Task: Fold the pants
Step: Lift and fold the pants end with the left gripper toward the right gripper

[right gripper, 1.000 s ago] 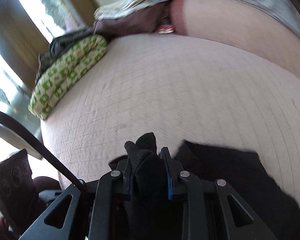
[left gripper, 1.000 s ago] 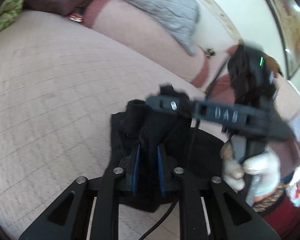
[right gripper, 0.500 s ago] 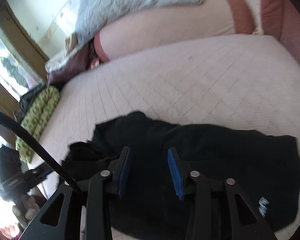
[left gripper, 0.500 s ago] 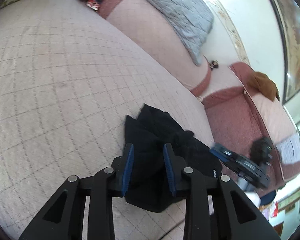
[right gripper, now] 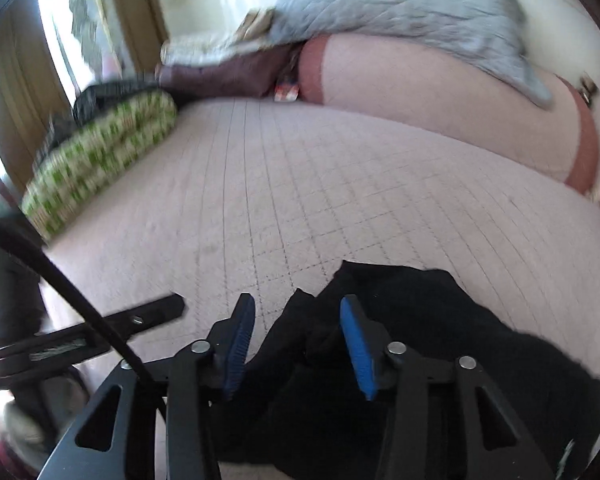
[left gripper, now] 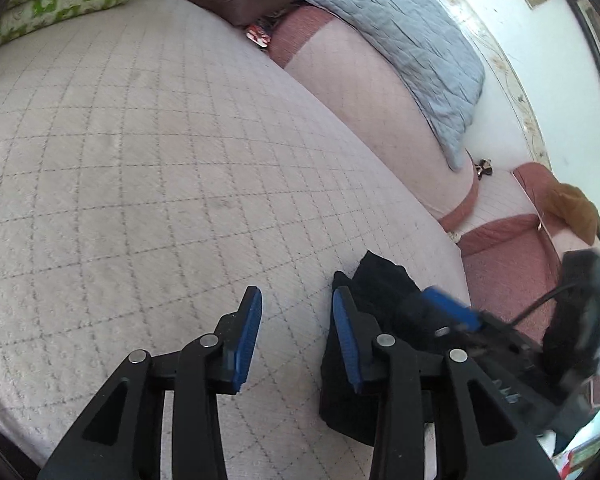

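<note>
Left gripper (left gripper: pixel 296 336): jaws spread wide, nothing between the blue pads, only quilted cover showing through the gap. It hangs low over the bed, the black cloth just off its right finger at about 3 o'clock.

Right gripper (right gripper: pixel 296 338): jaws spread too, hanging right over the near edge of the cloth. A peak of fabric rises between the pads, but neither pad looks to be squeezing it.

Pants (right gripper: pixel 420 360): a dark, rumpled heap at the near edge of the bed, from 5 to 6 o'clock in the right wrist view. Edges are uneven and layers bunched. In my judgement they lie near that edge so both tools can reach them without stretching.

Bed cover (left gripper: pixel 160 160): pale pink quilt, wide and flat, a good surface for laying a fold out toward 12 o'clock.

Other things: green patterned bedding (right gripper: pixel 100 152) at 10 o'clock and a grey quilt (left gripper: pixel 400 40) draped over the bolster at 1 o'clock, both well apart from the work.

Stage, as I read it: both tools empty, the heap not yet a tidy fold; a fresh pinch on an edge or corner looks needed.

Risk: grabbing one layer only would drag the heap askew.
</note>
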A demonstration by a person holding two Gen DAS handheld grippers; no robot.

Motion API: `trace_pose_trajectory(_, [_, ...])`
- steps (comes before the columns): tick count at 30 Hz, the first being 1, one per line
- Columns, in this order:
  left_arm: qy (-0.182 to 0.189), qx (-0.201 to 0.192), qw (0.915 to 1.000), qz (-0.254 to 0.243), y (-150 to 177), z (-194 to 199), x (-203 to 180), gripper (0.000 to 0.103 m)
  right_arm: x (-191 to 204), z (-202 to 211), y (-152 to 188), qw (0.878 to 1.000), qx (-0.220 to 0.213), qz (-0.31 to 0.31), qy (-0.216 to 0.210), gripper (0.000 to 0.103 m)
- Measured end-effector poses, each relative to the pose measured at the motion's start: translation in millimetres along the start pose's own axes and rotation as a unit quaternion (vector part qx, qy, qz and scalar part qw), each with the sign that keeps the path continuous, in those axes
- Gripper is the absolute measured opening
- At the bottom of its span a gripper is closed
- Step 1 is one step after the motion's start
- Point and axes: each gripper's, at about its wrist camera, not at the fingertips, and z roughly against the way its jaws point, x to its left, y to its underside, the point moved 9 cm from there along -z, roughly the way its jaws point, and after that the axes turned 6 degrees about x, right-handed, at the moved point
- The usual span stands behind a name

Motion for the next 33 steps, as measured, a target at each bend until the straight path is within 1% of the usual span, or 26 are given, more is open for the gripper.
trace_pose_trajectory(1, [0.005, 0.002, 1.0, 0.006, 0, 1, 2, 0.037, -2, -7, 6, 1.0, 0.014, 0.01, 0.007, 0.032])
trace_pose_trajectory(2, [0.007, 0.003, 0.9999, 0.009, 0, 2, 3, 0.037, -4, -12, 19, 0.999, 0.042, 0.02, 0.015, 0.025])
trace_pose_trajectory(4, [0.009, 0.009, 0.9999, 0.006, 2, 3, 2, 0.039, -9, -8, 44, 0.998, 0.065, 0.022, 0.013, 0.024])
trace_pose_trajectory(5, [0.009, 0.013, 0.9999, 0.001, 3, 2, 0, 0.039, -14, 0, 66, 0.997, 0.078, 0.019, 0.008, 0.024])
trace_pose_trajectory(7, [0.012, 0.025, 0.9995, -0.011, 9, -2, -7, 0.039, -23, 11, 100, 0.995, 0.094, 0.009, 0.005, 0.024])
trace_pose_trajectory(9, [0.018, 0.041, 0.9988, -0.02, 15, -8, -14, 0.04, -42, 18, 141, 0.992, 0.121, -0.014, 0.011, 0.024])
trace_pose_trajectory(12, [0.012, 0.065, 0.9968, -0.045, 28, -21, -26, 0.04, -66, 23, 180, 0.987, 0.151, -0.045, 0.016, 0.024])
trace_pose_trajectory(13, [0.004, 0.071, 0.9958, -0.058, 32, -25, -30, 0.04, -74, 29, 183, 0.987, 0.147, -0.057, 0.011, 0.024])
trace_pose_trajectory(14, [-0.006, 0.075, 0.9947, -0.071, 37, -29, -32, 0.04, -77, 35, 180, 0.988, 0.137, -0.069, 0.0, 0.025])
trace_pose_trajectory(15, [-0.012, 0.077, 0.9938, -0.079, 40, -30, -34, 0.04, -83, 48, 169, 0.989, 0.11, -0.093, -0.022, 0.025])
trace_pose_trajectory(16, [-0.016, 0.079, 0.9926, -0.091, 44, -33, -37, 0.04, -87, 58, 157, 0.99, 0.086, -0.108, -0.035, 0.03])
trace_pose_trajectory(17, [-0.015, 0.083, 0.9915, -0.099, 47, -34, -40, 0.04, -91, 67, 141, 0.99, 0.058, -0.12, -0.043, 0.047])
trace_pose_trajectory(18, [-0.012, 0.088, 0.99, -0.109, 51, -36, -44, 0.04, -94, 75, 125, 0.991, 0.03, -0.126, -0.045, 0.059])
trace_pose_trajectory(19, [-0.006, 0.093, 0.9887, -0.117, 54, -38, -48, 0.04, -96, 79, 114, 0.991, 0.013, -0.128, -0.042, 0.074])
trace_pose_trajectory(20, [0.0, 0.099, 0.9872, -0.125, 58, -39, -51, 0.04, -97, 82, 98, 0.991, -0.007, -0.126, -0.036, 0.077])
trace_pose_trajectory(21, [0.002, 0.104, 0.985, -0.138, 63, -40, -55, 0.04, -95, 81, 82, 0.992, -0.019, -0.123, -0.032, 0.077])
trace_pose_trajectory(24, [-0.003, 0.106, 0.9802, -0.167, 71, -41, -63, 0.04, -83, 66, 44, 0.991, -0.025, -0.125, -0.05, 0.077])
trace_pose_trajectory(25, [0.001, 0.108, 0.9786, -0.175, 74, -40, -66, 0.04, -76, 59, 34, 0.991, -0.022, -0.119, -0.054, 0.074])
trace_pose_trajectory(26, [0.002, 0.111, 0.9777, -0.178, 76, -40, -67, 0.043, -67, 47, 25, 0.993, -0.012, -0.104, -0.056, 0.061])
trace_pose_trajectory(27, [0.003, 0.116, 0.977, -0.179, 77, -40, -66, 0.043, -60, 36, 22, 0.994, 0.003, -0.095, -0.061, 0.05])
trace_pose_trajectory(28, [0.005, 0.119, 0.977, -0.177, 78, -41, -66, 0.043, -54, 22, 23, 0.993, 0.025, -0.095, -0.072, 0.023])
trace_pose_trajectory(29, [0.009, 0.125, 0.9769, -0.173, 78, -39, -64, 0.043, -46, 11, 25, 0.991, 0.042, -0.102, -0.079, 0.013])
trace_pose_trajectory(30, [0.015, 0.131, 0.9767, -0.169, 77, -36, -61, 0.043, -47, 0, 37, 0.987, 0.065, -0.115, -0.087, 0.013])
trace_pose_trajectory(31, [0.02, 0.134, 0.977, -0.164, 75, -34, -60, 0.043, -50, -7, 49, 0.986, 0.076, -0.121, -0.086, 0.013])
trace_pose_trajectory(32, [0.033, 0.136, 0.9788, -0.15, 69, -29, -56, 0.043, -50, -14, 63, 0.985, 0.089, -0.126, -0.077, 0.013])
trace_pose_trajectory(33, [0.042, 0.133, 0.9809, -0.135, 64, -24, -52, 0.043, -58, -18, 88, 0.983, 0.105, -0.134, -0.074, 0.01])
